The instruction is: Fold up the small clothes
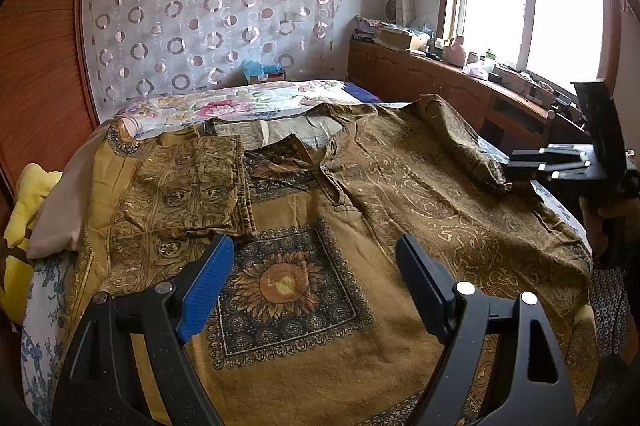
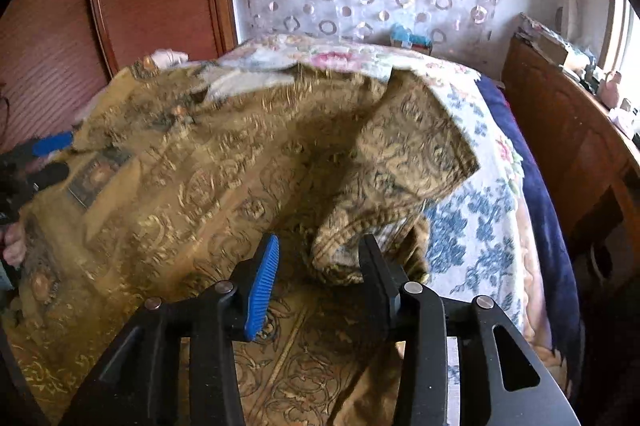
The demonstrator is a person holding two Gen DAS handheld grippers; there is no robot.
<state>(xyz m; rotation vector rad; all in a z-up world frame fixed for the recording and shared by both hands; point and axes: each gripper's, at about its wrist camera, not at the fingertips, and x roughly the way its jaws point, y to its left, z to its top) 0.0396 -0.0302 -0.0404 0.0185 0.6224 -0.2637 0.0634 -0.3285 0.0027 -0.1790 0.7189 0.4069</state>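
Note:
A gold-brown patterned shirt (image 1: pixel 400 194) lies spread on the bed, with a sunflower panel (image 1: pixel 280 282) on its front. One sleeve (image 1: pixel 188 186) is folded in over the chest. My left gripper (image 1: pixel 314 242) hovers open over the sunflower panel, nothing between its fingers; it also shows as the left gripper (image 2: pixel 60 158) at the edge of the right wrist view. The other sleeve (image 2: pixel 412 154) is raised and bunched. Its cuff (image 2: pixel 344 258) hangs between the parted jaws of my right gripper (image 2: pixel 320 242), by the black finger, and the blue pad stands clear of it. The right gripper (image 1: pixel 514 164) sits at that sleeve's end.
A floral quilt (image 2: pixel 480 226) covers the bed beneath the shirt. A wooden cabinet (image 1: pixel 440 78) with clutter runs under the window on the right. Wood panelling (image 1: pixel 40 66) stands on the left, with a yellow cloth (image 1: pixel 24 202) beside it. A hand (image 2: pixel 14 242) shows at the left edge.

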